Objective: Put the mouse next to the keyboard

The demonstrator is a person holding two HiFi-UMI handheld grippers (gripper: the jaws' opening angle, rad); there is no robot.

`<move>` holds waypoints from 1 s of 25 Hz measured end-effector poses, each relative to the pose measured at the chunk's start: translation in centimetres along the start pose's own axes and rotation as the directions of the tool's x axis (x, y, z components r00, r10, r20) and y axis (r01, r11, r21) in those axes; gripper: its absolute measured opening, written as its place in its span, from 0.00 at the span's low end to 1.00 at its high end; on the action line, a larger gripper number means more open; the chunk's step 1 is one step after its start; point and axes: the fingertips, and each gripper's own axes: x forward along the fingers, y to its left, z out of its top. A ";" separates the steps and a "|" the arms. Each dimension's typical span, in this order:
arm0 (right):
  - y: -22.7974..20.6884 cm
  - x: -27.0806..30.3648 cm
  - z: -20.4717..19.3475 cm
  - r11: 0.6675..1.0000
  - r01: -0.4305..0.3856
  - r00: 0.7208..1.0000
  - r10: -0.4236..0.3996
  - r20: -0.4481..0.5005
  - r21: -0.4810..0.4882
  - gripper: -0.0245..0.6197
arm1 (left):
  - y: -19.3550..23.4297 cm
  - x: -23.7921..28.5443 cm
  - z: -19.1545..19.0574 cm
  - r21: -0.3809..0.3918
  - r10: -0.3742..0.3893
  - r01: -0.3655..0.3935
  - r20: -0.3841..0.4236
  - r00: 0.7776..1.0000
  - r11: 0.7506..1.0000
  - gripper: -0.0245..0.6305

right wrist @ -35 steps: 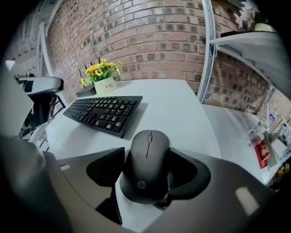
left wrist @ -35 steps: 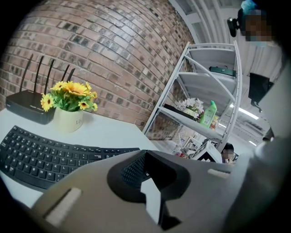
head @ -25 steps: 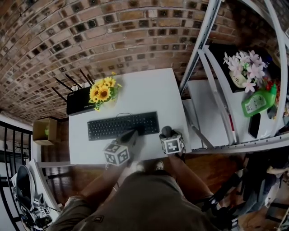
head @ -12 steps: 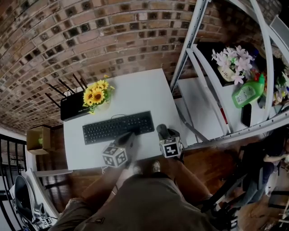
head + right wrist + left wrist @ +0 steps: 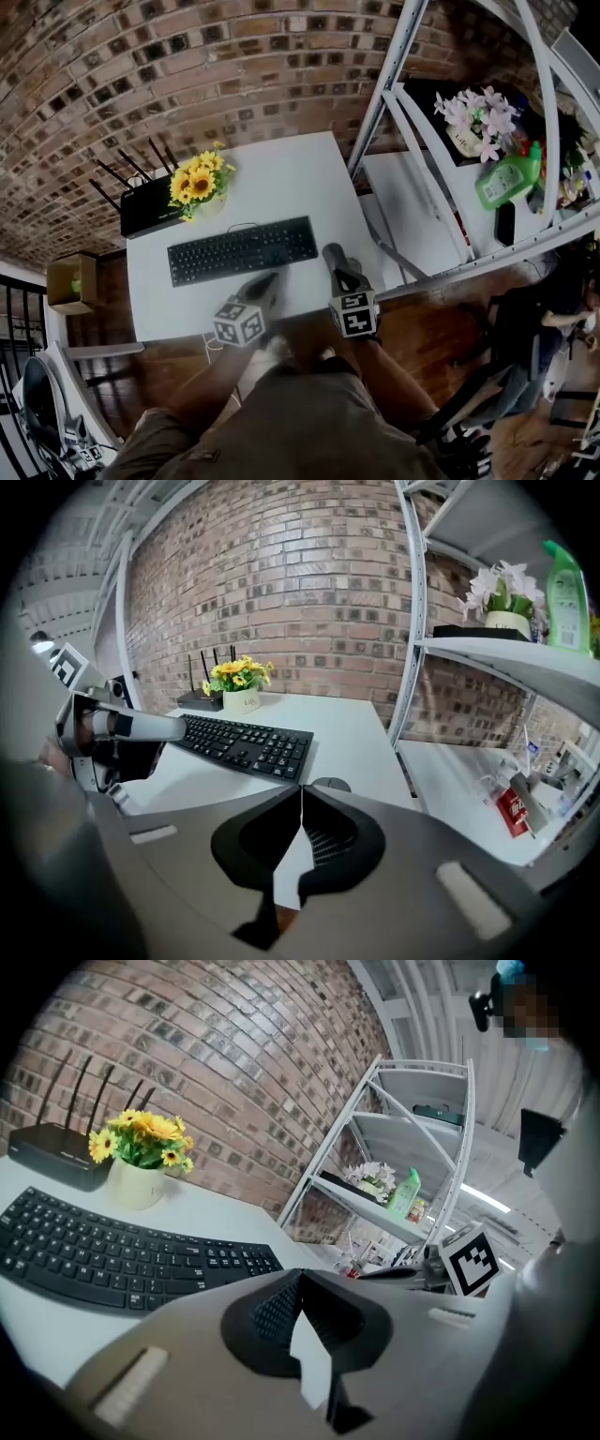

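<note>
On the white table [image 5: 281, 178], the small dark grey mouse [image 5: 330, 785] lies flat just beside the right end of the black full-size keyboard [image 5: 242, 250], with a narrow strip of bare table between them. Nothing holds it. The right hand-held gripper [image 5: 301, 787] hangs above and short of the mouse; its jaws have just been closing and now meet tip to tip with nothing between them. The left hand-held gripper [image 5: 298, 1277] hovers over the near edge of the table in front of the keyboard, its jaws also pressed together and empty.

Judging by this layout, the placing looks done: the mouse is beside the keyboard, where the task wants it, and is let go. What seems left is only to draw both hand-held grippers away, unless the mouse should be nudged closer or squared up.
</note>
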 end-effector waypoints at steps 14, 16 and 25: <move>3.8 -7.2 -2.0 0.976 -0.196 0.973 0.206 0.108 -0.092 0.06 | -6.2 -5.4 -3.4 -0.019 0.142 -0.141 0.097 0.985 0.990 0.04; 4.4 -8.8 -2.5 0.969 -0.223 0.964 0.236 0.123 -0.109 0.06 | -7.5 -6.6 -4.4 -0.023 0.162 -0.161 0.109 0.981 0.987 0.04; 6.7 -14.0 -4.6 0.945 -0.284 0.933 0.311 0.180 -0.161 0.06 | -11.6 -11.2 -7.7 -0.008 0.209 -0.210 0.147 0.967 0.978 0.04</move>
